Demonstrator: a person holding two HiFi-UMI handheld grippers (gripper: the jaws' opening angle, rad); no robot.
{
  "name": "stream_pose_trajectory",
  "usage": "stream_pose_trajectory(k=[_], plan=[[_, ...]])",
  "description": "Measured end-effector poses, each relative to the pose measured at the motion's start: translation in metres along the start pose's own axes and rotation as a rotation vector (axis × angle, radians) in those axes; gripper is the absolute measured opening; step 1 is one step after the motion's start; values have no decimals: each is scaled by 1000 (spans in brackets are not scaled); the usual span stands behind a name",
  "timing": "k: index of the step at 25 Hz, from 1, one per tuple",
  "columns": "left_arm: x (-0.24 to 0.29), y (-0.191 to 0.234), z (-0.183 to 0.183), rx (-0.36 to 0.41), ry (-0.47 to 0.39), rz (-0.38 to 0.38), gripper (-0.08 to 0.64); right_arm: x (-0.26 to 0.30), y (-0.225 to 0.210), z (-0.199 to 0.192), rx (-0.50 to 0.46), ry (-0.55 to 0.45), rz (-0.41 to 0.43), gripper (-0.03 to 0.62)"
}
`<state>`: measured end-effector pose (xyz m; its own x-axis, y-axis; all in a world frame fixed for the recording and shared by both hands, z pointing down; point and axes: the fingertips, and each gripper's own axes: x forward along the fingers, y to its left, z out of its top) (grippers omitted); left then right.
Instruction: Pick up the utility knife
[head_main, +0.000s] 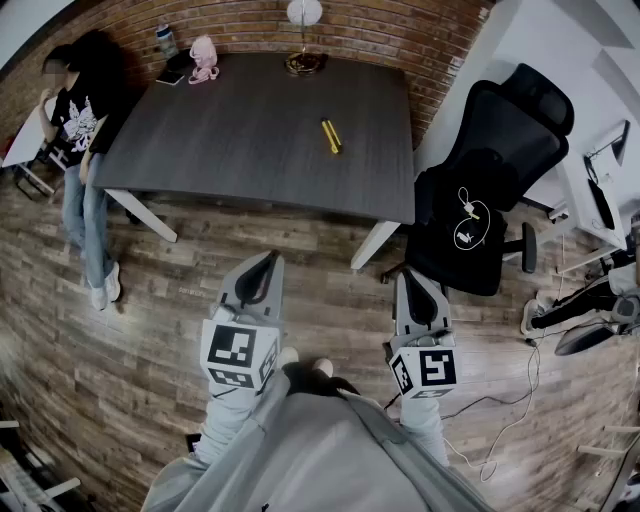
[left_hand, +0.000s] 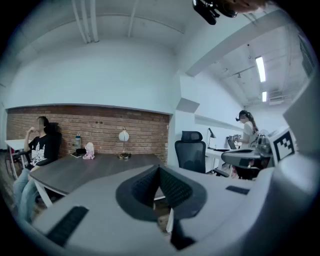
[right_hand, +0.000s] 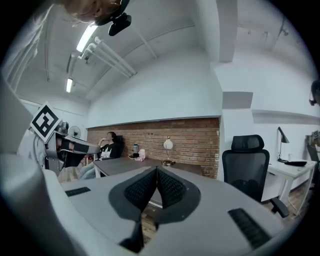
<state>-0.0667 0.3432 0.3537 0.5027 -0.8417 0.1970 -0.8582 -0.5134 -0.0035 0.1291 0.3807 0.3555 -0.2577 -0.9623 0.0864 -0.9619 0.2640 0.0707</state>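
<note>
Closest to the camera, grey sleeves (head_main: 300, 450) lead to the two pairs of tongs, held side by side over the wooden floor (head_main: 150, 300) and well short of the desk. The left tongs (head_main: 268, 260) are fully closed: their ribbed pads meet at the tips with nothing between them. The right tongs (head_main: 412, 276) are closed just the same, pads pressed together and empty. Both point towards the desk.

Beyond them stands the dark grey desk (head_main: 230, 150) on white legs. The utility knife (head_main: 331, 136), yellow, lies on the desktop right of centre, by itself, well apart from both tongs and from the things along the far edge. To the right of the desk, just beside its near right corner, is a black office chair (head_main: 500, 170) with a white cable (head_main: 468, 212) on its seat.

At the desk's far edge sits a lamp (head_main: 305, 60) with a round white shade; towards the far left corner are a pink toy (head_main: 203, 60) and a bottle (head_main: 166, 40). A person (head_main: 85, 130) sits at the desk's left end. Behind everything runs a brick wall (head_main: 380, 30).
</note>
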Motion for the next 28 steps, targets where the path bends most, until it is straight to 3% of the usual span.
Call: stream_pose_trajectory(k=[14,21,28], plan=[[-4,-14,-6,-17,-11,63,20,-10,-17,-21,39,6,51,18],[47,12,-3,-18,-12,44,20,46,-32,-21,37,12,48,18],[115,79,19,-21,-23,39,20,138,-41,-4,26,14,34,18]])
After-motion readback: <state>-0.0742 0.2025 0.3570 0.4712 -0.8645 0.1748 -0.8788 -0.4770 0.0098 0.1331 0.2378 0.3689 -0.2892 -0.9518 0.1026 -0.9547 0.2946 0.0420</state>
